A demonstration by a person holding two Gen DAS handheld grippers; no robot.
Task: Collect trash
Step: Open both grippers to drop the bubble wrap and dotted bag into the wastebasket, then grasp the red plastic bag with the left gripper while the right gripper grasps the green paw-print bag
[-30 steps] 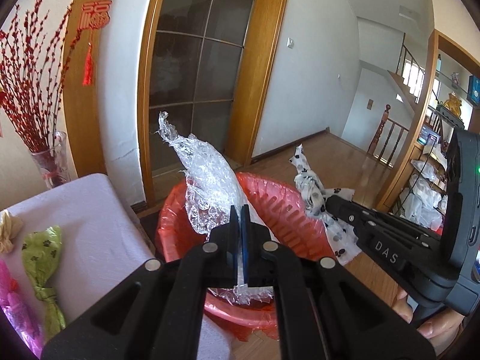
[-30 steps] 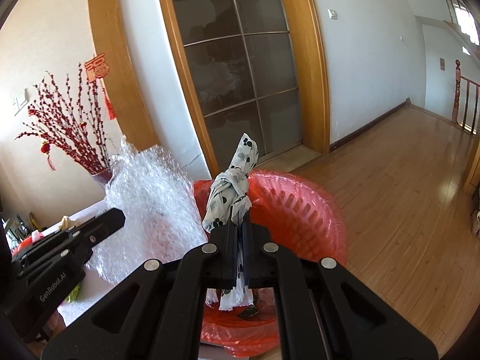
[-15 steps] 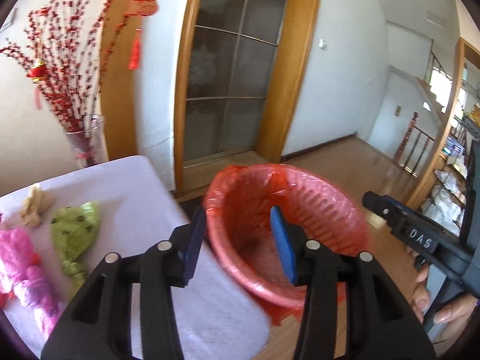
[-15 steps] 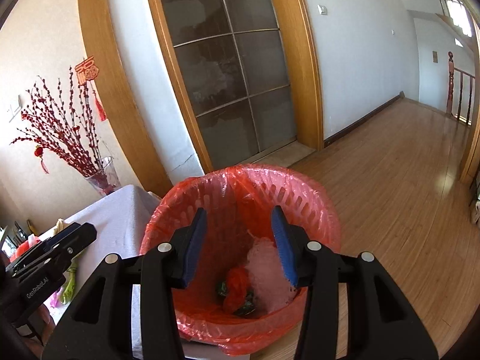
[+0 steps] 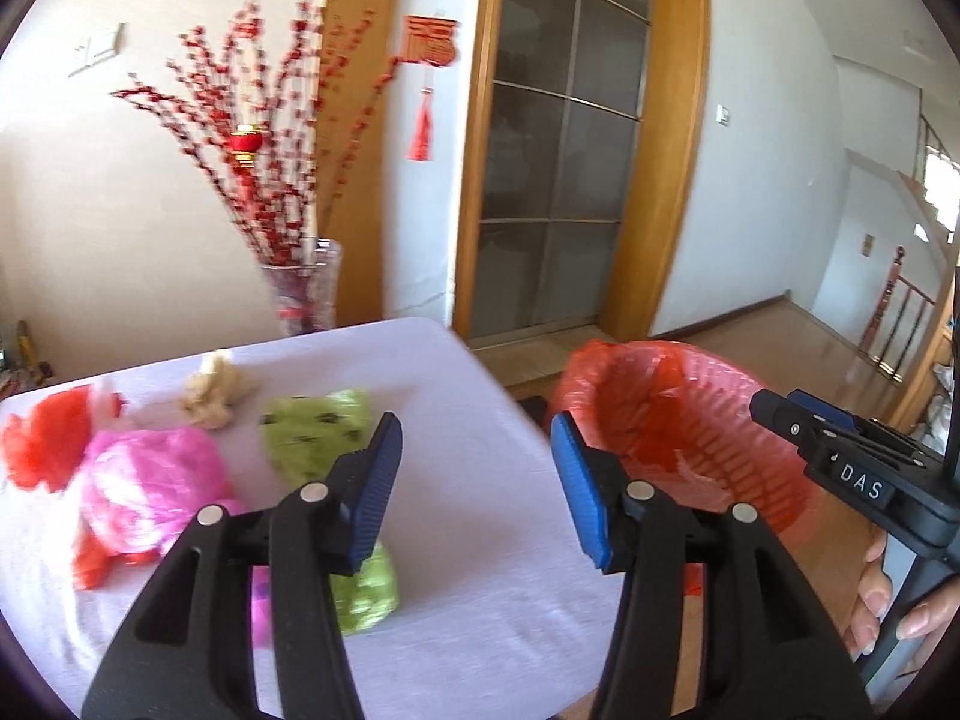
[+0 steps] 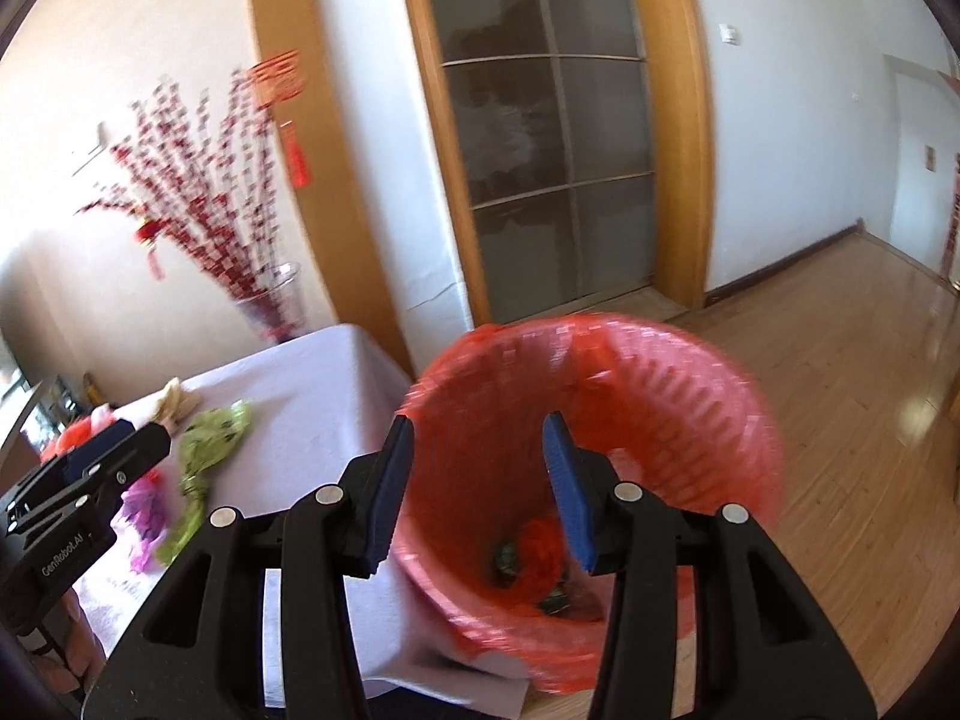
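My left hand-held gripper (image 5: 474,480) is opening, empty, over the smooth lilac tabletop (image 5: 468,516); my right hand-held gripper (image 6: 477,480) gapes, empty, above the ribbed red-lined bin (image 6: 690,420). Crinkled green wrapper (image 5: 312,432) lies nearby.

Red-lined bin (image 6: 606,420) stands upright beside worktop corner, crumpled red and green scraps at its bottom. On worktop (image 5: 468,456): green wrapper (image 5: 312,432), pink wrapper (image 5: 150,480), red scrap (image 5: 42,444), beige wad (image 5: 213,390), bunched close.
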